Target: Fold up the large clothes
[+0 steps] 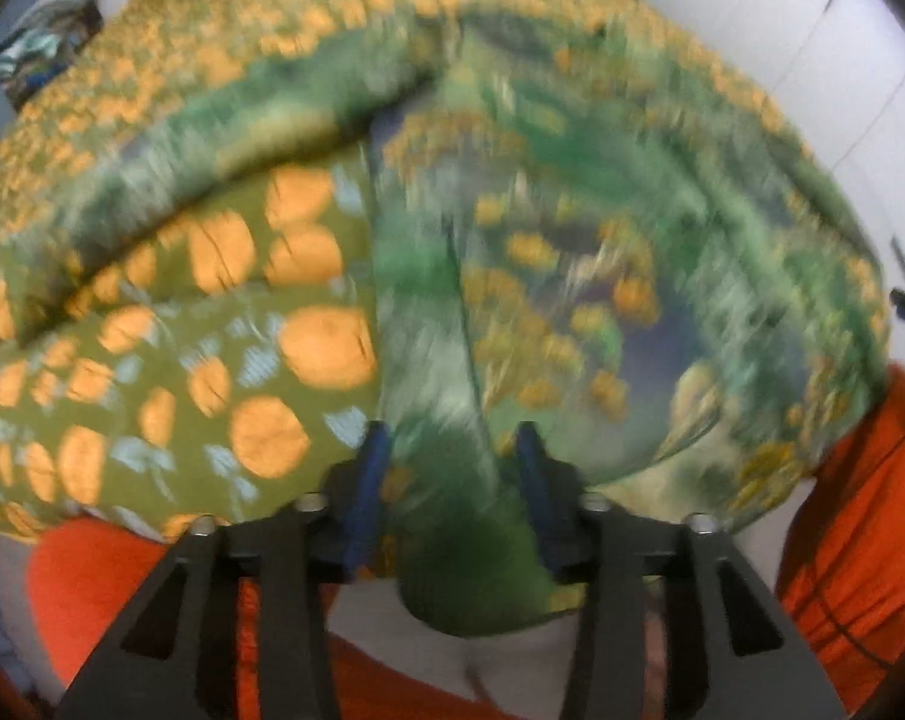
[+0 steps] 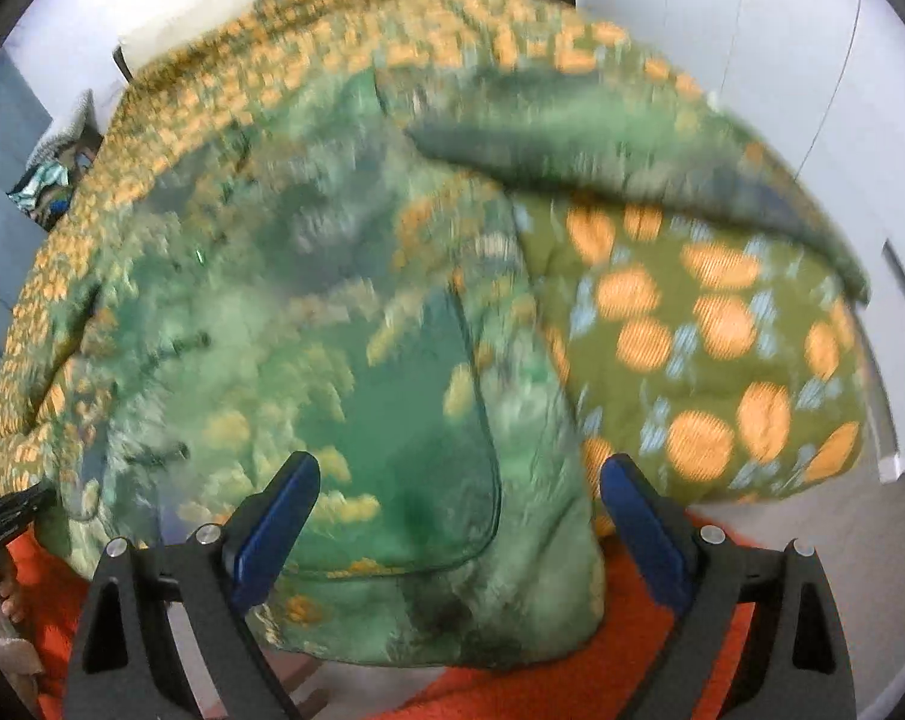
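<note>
A large green jacket with a yellow flower print [image 1: 542,276] lies spread on a bed, sleeves out to the sides. It also fills the right wrist view [image 2: 344,312], where a front pocket [image 2: 416,432] and dark button loops show. My left gripper [image 1: 452,480] is partly closed around a bunched fold of the jacket's lower edge; the cloth sits between the blue pads [image 1: 368,480]. My right gripper [image 2: 458,510] is open wide over the jacket's hem, one pad [image 2: 278,516] on each side of the pocket, holding nothing. Both views are motion-blurred.
The bed has an olive cover with orange dots [image 1: 224,372], also seen in the right wrist view [image 2: 710,354]. Orange fabric [image 1: 854,510] hangs below the bed edge. White wardrobe doors [image 2: 752,60] stand behind. A heap of clothes [image 1: 44,48] lies far left.
</note>
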{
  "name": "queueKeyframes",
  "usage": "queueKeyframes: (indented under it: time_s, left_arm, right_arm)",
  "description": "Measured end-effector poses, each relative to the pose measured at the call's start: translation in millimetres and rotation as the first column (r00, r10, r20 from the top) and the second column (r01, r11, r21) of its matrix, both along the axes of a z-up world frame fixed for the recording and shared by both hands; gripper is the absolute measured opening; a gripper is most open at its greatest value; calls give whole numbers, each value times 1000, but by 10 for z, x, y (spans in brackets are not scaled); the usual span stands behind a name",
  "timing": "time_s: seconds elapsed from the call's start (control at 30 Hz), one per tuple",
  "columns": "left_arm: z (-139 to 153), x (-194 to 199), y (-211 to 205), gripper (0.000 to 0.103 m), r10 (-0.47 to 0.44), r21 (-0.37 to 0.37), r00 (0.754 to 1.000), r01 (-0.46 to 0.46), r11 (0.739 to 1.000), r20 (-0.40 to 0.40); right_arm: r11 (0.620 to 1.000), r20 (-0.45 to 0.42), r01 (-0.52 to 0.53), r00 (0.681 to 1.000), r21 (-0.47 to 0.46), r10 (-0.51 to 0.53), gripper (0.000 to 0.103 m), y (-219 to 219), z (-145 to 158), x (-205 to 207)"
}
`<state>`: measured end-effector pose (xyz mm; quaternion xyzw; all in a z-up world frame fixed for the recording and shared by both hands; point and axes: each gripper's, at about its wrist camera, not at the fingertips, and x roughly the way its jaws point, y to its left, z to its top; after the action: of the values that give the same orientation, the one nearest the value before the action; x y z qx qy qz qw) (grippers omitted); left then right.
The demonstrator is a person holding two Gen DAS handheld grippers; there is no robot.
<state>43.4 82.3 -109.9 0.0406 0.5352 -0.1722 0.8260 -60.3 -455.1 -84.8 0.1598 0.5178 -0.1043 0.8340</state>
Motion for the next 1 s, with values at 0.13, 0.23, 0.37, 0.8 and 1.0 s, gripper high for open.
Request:
queueKeyframes:
  time_s: [0.13,0.23,0.37,0.8,1.0]
  left_arm:
    - [598,-21,144,98,111,-66,969,-99,993,220]
    - [961,8,189,102,236,-158,889,-187,970,393]
    - [1127,163,227,103,353,-261,819,-258,930,452]
    - [351,182,-449,103,220,-105,940,-199,974,260]
    - [326,73,-541,103,174,-22,922,-177,984,346]
  right_arm:
    - [997,112,40,993,-59,-33,94,-42,368,3]
    - [989,219,97,973,-114,-70,95,-69,682,-35]
    - [983,372,125,926,-134,-67,95,-53,1016,-94]
    - [966,470,248,863,-71,-187,99,-248,920,-341]
    - [969,502,232,850,-87,-159,99,-102,785,-338]
